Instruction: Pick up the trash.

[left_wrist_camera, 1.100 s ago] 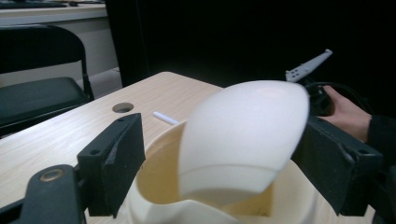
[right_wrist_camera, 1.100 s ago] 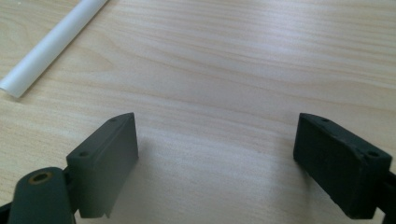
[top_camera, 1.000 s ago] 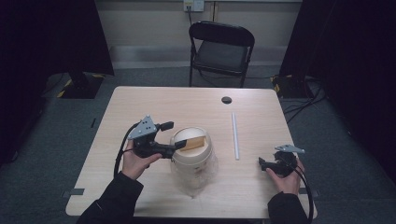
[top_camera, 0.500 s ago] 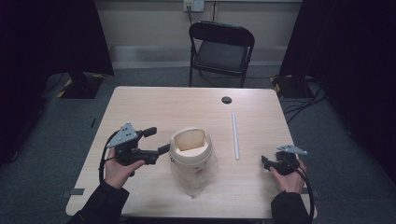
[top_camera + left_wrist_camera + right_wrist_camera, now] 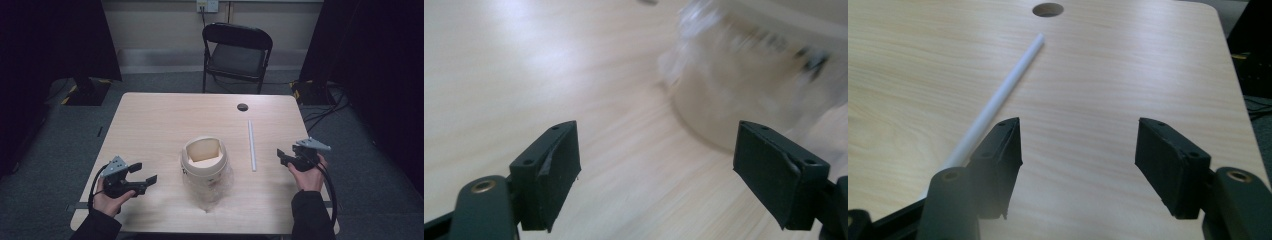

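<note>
- Here, nearest to us, our two hands rest low at the front of the table [image 5: 150,120], each holding tongs.
- Our left tongs [image 5: 141,178] sit near the front left corner with the jaws spread wide and nothing between them, pointing toward the middle of the table.
- Our right tongs [image 5: 283,156] sit near the right edge, jaws also spread and empty, angled toward the left.
- Between our hands stands a wide-mouthed clear plastic jar [image 5: 206,167], upright, with a pale card-like piece [image 5: 203,150] leaning inside it; it is well apart from both tongs.
- Just beside the right tongs lies a thin white straw [image 5: 252,144], running front to back.
- Farther off is a small round hole [image 5: 242,107] in the table, then a black folding chair [image 5: 235,52] beyond the far edge.
- We judge the risks as follows: the light jar could tip or skid if nudged from one side, and the straw could roll away from a careless pinch.
</note>
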A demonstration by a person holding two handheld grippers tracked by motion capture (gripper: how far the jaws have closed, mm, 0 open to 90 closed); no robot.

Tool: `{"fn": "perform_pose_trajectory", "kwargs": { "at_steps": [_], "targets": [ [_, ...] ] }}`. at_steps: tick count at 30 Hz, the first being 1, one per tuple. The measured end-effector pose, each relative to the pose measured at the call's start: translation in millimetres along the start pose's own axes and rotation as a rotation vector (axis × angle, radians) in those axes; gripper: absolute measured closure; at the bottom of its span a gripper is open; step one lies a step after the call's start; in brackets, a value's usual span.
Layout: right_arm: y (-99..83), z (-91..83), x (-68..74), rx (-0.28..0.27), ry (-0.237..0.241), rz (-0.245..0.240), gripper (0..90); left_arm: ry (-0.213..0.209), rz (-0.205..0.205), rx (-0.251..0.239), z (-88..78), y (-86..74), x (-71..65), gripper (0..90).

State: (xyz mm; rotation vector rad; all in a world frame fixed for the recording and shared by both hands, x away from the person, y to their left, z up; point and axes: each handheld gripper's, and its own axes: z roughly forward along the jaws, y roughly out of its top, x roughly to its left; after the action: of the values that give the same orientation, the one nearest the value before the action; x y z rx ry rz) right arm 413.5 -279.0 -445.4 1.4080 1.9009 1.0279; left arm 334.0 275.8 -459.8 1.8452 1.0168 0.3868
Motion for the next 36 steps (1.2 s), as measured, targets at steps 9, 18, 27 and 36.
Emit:
{"fn": "perform_pose_trajectory", "kwargs": {
  "at_steps": [9, 18, 27, 36],
  "targets": [
    [39.9, 38.8, 31.3, 0.017, 0.043, -0.014, 43.8, 0.069, -0.088, 0.108, 13.6, -27.6, 16.1, 23.7],
    [36.0, 90.0, 53.6, 0.142, 0.056, 0.013, 52.5, 0.1, -0.105, 0.121, 14.8, -34.7, 22.9, 28.3],
    [24.8, 106.4, 58.7, 0.249, 0.034, -0.024, 65.3, 0.139, -0.049, 0.146, 18.1, -33.6, 16.0, 27.2],
    [24.9, 107.0, 66.2, 0.258, -0.002, -0.032, 80.6, 0.153, -0.034, 0.152, 18.9, -33.4, 14.3, 27.6]
  ]
}}
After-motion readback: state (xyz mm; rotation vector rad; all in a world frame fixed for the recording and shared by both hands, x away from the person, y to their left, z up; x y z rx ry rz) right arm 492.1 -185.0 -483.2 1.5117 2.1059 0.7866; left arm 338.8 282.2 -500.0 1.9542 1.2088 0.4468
